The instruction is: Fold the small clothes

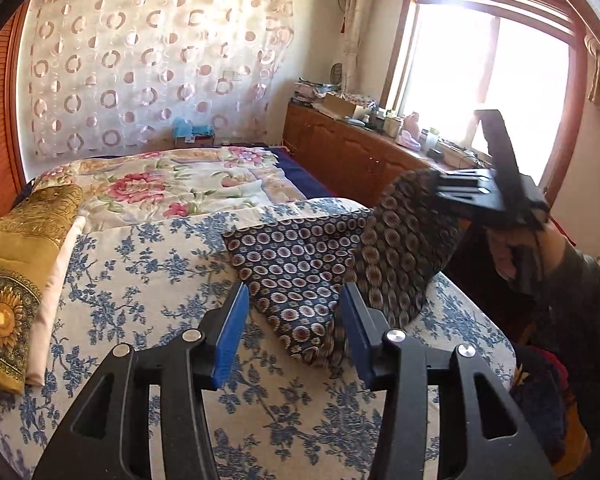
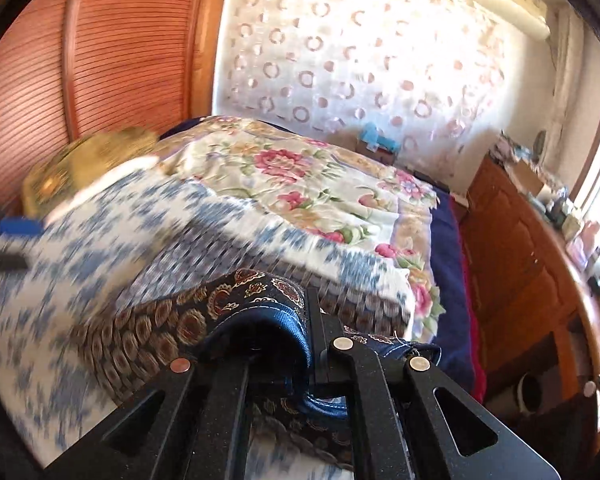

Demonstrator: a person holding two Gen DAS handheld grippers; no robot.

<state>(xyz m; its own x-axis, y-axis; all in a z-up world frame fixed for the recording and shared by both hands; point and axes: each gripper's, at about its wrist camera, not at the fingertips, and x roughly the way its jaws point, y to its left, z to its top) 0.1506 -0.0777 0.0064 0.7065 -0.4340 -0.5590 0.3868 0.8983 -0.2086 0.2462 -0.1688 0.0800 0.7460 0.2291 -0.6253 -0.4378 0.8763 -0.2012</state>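
1. The right claw (image 2: 300, 344) was clamped on the cloth's (image 1: 300, 264) hem, lifting it off the bed (image 1: 148, 280).
2. The left claw (image 1: 292, 332) stood half open astride the near corner, gripping nothing.
3. Best carry the hem across evenly, keeping that corner flat.

The left gripper (image 1: 294, 330) is low, its blue pads (image 1: 230, 338) apart. The right gripper (image 2: 300, 356) is raised with jaws pinched together, a hand (image 1: 516, 252) beneath it.

Patterned garment (image 1: 296, 264) lying on the bed (image 1: 140, 280), folded cloth (image 1: 16, 264) sitting at its left, quilt (image 1: 180, 184) lying behind, cabinet (image 1: 340, 152) standing right.
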